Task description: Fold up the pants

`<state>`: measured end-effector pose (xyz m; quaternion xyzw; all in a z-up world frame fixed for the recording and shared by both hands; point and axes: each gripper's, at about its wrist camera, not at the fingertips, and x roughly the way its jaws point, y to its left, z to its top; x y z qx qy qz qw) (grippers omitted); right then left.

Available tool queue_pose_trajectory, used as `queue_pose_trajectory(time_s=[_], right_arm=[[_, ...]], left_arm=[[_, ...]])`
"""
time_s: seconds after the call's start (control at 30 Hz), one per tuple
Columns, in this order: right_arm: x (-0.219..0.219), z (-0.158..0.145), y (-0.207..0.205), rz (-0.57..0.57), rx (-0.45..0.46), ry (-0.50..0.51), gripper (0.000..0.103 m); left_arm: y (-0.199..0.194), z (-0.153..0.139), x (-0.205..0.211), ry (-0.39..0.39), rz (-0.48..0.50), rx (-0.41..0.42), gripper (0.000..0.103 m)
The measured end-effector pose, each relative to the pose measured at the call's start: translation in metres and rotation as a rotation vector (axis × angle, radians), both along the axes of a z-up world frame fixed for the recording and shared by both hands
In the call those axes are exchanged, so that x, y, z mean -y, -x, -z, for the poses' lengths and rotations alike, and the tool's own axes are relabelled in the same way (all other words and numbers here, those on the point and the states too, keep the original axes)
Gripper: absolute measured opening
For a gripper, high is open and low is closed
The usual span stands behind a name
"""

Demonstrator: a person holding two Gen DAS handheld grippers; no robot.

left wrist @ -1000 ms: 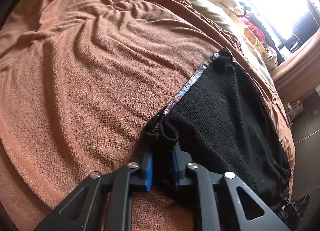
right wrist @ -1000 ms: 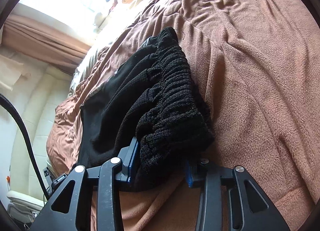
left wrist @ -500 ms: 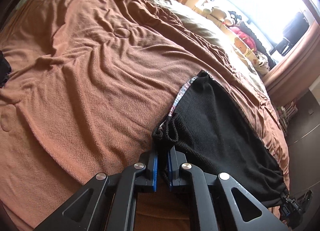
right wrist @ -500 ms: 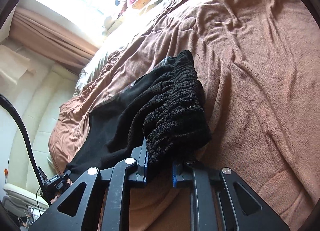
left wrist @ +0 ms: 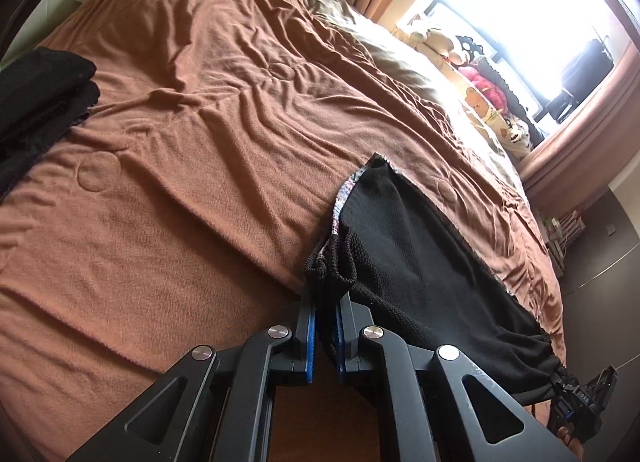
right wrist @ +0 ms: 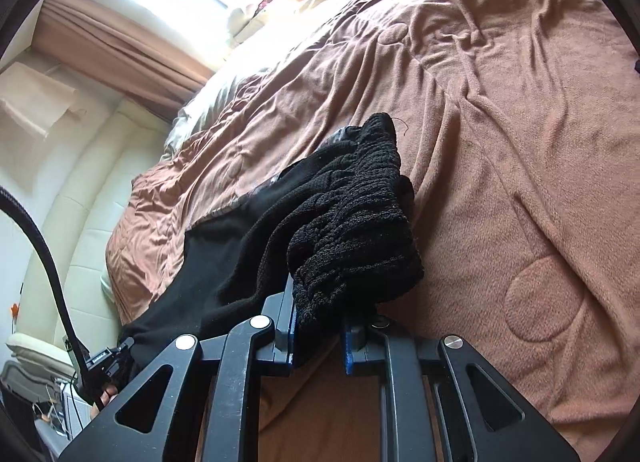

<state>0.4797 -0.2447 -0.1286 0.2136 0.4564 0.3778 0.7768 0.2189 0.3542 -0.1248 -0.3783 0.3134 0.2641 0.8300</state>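
Black knit pants [left wrist: 416, 262] lie across the near side of a brown bedspread [left wrist: 200, 142]. My left gripper [left wrist: 325, 302] is shut on one bunched end of them and holds it lifted off the bed. My right gripper [right wrist: 320, 326] is shut on the ribbed, gathered waistband end [right wrist: 352, 230], also lifted. The cloth hangs stretched between the two grippers. The other gripper shows at the far end of the pants in each view, in the left wrist view [left wrist: 580, 402] and in the right wrist view [right wrist: 104, 362].
A pile of folded black clothes [left wrist: 40, 102] sits at the far left of the bed. Stuffed toys [left wrist: 480, 86] line the bright window sill beyond the bed. A cream padded headboard [right wrist: 80, 190] stands at the left in the right wrist view. Brown curtains [right wrist: 120, 42] hang by the window.
Both grippers closed on the pants ends and lifted and pulled back from the bed. More of the bedspread and the folded black pile came into view.
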Motion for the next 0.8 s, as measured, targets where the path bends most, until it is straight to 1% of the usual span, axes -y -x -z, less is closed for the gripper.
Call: queue_pose_trajectory(time_s=[0.17,0.43,0.6,0.8], right_arm=[[0.003,-0.004,0.006,-0.032,0.005,-0.001,0.014],[0.012,-0.010,0.026,-0.083,0.034,0.005,0.014],[0.019,-0.011,0.036,-0.097,0.049,0.007,0.014],[0.029,-0.008,0.048,-0.097,0.053,0.009,0.014]], left_arm=[[0.042,0.004,0.015,0.018,-0.030,0.010,0.008],[0.103,0.007,0.047,0.026,-0.067,0.032,0.008],[0.124,0.009,0.062,0.014,-0.054,0.042,0.008],[0.146,0.015,0.073,0.030,-0.051,0.055,0.008]])
